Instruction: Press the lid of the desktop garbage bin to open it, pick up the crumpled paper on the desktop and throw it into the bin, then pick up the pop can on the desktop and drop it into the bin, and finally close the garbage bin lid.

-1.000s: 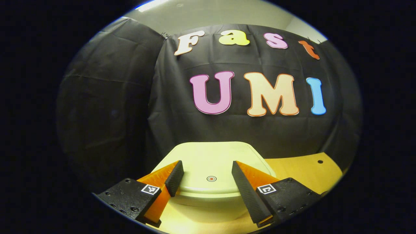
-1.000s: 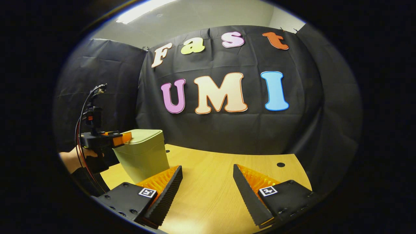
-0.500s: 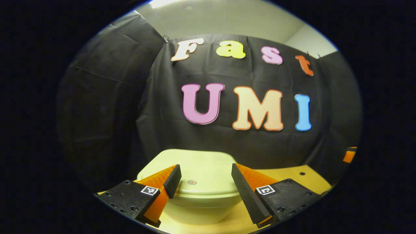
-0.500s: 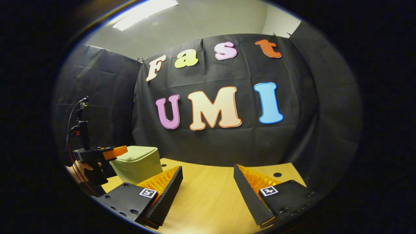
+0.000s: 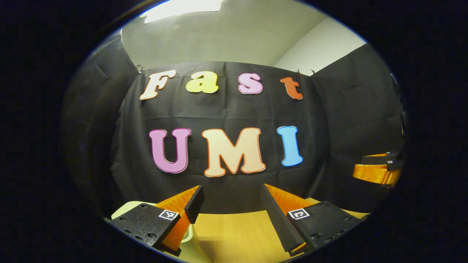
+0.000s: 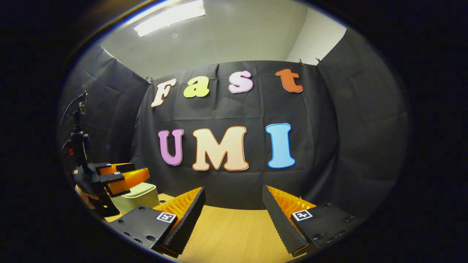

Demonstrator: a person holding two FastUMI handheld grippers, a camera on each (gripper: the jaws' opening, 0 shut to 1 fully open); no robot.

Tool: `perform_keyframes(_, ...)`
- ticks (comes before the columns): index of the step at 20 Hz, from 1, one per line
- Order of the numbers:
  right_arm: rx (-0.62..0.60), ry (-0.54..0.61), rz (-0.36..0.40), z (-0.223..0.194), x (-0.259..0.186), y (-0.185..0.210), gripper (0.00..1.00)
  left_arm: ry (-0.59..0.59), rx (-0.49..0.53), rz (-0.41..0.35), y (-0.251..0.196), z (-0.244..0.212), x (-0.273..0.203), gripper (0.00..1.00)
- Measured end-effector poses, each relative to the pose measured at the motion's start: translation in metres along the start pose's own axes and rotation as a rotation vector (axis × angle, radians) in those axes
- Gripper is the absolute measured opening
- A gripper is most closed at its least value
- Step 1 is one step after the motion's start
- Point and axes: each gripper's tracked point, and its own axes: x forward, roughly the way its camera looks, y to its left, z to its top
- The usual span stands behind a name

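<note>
Wooden desktop (image 6: 234,233) runs across the bottom of both views, bare where visible. Pale green garbage bin (image 6: 137,197) sits at the far left in the right gripper view, lid down and flat on top; in the left gripper view just a pale corner of it peeks by the near finger at lower left (image 5: 122,210). Left gripper (image 5: 234,204) has its jaws spread wide with nothing between them, pointed over the desktop and the wall, bin off to its left side. Right gripper (image 6: 234,204) likewise wide apart and holding nothing, above bare wood. In the right gripper view the left gripper sits just in front of the bin, slightly above lid level, apparently not touching it, a hand under it. Crumpled paper and pop can: can't locate either. Judged step: tail end of the job, since the lid looks closed and no trash lies on the visible desk, though can't confirm the contents of the bin. Next move likely nothing beyond keeping both grippers clear of the bin; otherwise find the paper.
</note>
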Motion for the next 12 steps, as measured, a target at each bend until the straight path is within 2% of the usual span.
perform_keyframes(5, -0.031, -0.023, -0.002, 0.007, -0.006, 0.001, 0.98, 0.047, -0.042, -0.126, -0.057, -0.012, -0.001, 0.92)
perform_keyframes(12, -0.023, -0.06, -0.011, 0.018, -0.01, 0.0, 0.98, 0.042, -0.066, -0.137, -0.062, -0.006, -0.011, 0.92)
